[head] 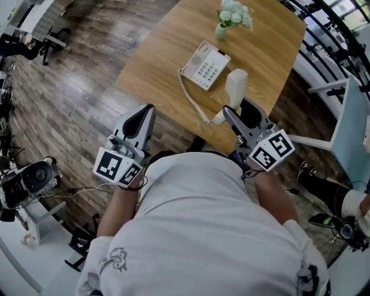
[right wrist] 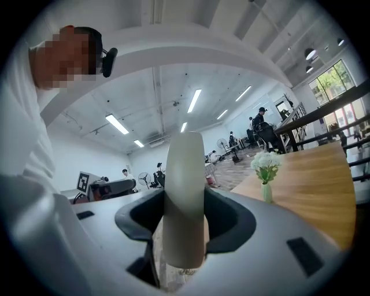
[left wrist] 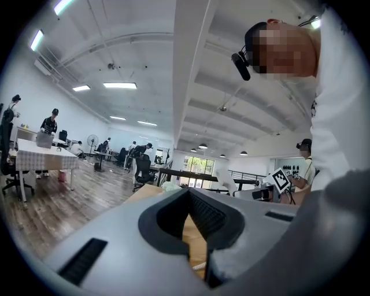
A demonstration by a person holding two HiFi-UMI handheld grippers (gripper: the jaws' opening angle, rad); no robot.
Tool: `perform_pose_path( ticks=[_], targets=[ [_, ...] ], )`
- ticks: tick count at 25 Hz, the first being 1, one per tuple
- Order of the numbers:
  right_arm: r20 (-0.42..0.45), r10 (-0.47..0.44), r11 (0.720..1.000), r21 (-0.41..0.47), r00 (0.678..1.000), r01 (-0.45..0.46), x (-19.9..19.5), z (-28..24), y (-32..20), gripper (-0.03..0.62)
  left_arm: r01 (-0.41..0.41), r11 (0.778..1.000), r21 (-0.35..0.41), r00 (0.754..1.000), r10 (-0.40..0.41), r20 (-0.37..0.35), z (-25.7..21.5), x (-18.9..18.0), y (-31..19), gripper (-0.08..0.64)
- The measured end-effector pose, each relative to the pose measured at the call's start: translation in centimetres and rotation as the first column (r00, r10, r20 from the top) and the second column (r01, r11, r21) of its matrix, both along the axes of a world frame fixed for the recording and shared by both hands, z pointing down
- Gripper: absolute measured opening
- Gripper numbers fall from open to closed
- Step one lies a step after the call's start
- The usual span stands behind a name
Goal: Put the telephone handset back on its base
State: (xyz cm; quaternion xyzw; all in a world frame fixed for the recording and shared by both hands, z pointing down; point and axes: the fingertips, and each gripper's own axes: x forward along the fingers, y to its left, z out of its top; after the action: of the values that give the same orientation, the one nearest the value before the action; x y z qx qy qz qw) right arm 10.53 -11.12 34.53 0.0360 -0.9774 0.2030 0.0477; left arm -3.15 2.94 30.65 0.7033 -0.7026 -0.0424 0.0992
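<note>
Head view looks steeply down on a wooden surface (head: 162,58) standing on plank flooring, with the person's white-shirted torso filling the bottom of the picture. The telephone base (head: 205,65), white with a keypad, lies flat near the middle of the surface, its cradle empty. A coiled cord (head: 188,92) runs from the base's near corner toward the surface's near edge and curves up to the lower end of the telephone handset (head: 236,85).

The handset is off the base, apart from it, to its right and nearer the person. It stands roughly upright in the right gripper (head: 237,113), which grips its lower half. In the right gripper view the cream handset (right wrist: 185,191) fills the gap between the dark fingers (right wrist: 228,217), and both press against its sides, so the right gripper (right wrist: 185,202) is closed on it.

The left gripper (head: 150,108) is held beside the surface's near left edge, over the floor, touching nothing. In the left gripper view its fingers (left wrist: 167,217) meet at the tips, leaving only a narrow wedge below through which the wood shows; the left gripper (left wrist: 188,193) has nothing in it.

A small vase of white flowers (head: 231,16) stands at the far end of the surface, well beyond the base, and it shows to the right of the handset in the right gripper view (right wrist: 266,173).
</note>
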Motion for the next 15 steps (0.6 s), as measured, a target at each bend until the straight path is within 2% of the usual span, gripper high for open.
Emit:
perform_pose_path(
  ticks=[8,12,15],
  targets=[
    [0.018,0.094,0.994,-0.055,0.995,-0.093,2.1,0.7,-1.8,0.222,-0.14,0.99,-0.017,0.99,0.14,0.017,-0.5,1.0,-6.1,0.005],
    [0.009,0.159,0.985,-0.075,0.987,-0.158,2.6,1.4,-2.1,0.222,-0.223,0.975,-0.017,0.974,0.224,0.024,-0.5,0.8,-8.4,0.005],
    [-0.004,0.219,0.972,-0.085,0.976,-0.218,2.2,1.9,-2.2,0.222,-0.297,0.955,-0.015,0.955,0.297,0.024,-0.3,0.5,-9.9,0.005]
  ],
)
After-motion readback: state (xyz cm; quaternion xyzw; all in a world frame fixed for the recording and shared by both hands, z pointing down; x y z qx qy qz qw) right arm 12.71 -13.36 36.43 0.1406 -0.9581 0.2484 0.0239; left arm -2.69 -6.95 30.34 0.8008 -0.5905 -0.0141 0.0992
